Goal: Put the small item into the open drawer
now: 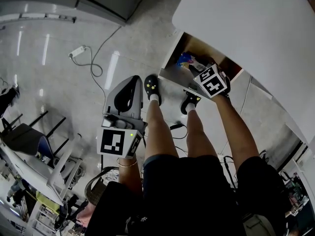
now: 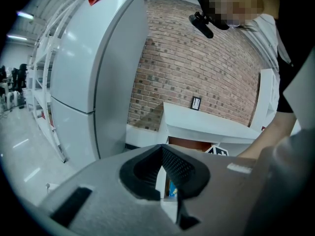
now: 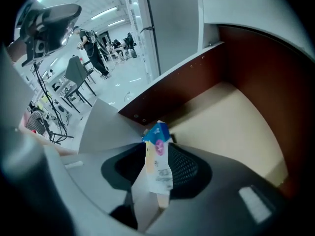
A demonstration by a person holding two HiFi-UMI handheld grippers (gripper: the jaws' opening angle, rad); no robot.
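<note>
The small item is a thin white packet with a blue top (image 3: 157, 163). It stands upright between the jaws of my right gripper (image 3: 153, 154), which is open; a gap shows beside the packet. That gripper (image 1: 194, 67) points steeply down into the open drawer (image 1: 171, 73), above its tan floor (image 3: 231, 117) and red-brown walls. In the head view, colourful packaging (image 1: 186, 59) shows inside the drawer by the jaws. My left gripper (image 1: 132, 82) hangs at the left over the floor, away from the drawer. Its jaws (image 2: 162, 154) meet at the tips and hold nothing.
The white desk top (image 1: 246, 23) overhangs the drawer. The person's legs and black shoes (image 1: 152, 85) stand in front of it. A power strip with cable (image 1: 78, 50) lies on the floor. Chairs (image 1: 29, 141) stand at the left. A tall grey cabinet (image 2: 93, 73) stands by a brick wall.
</note>
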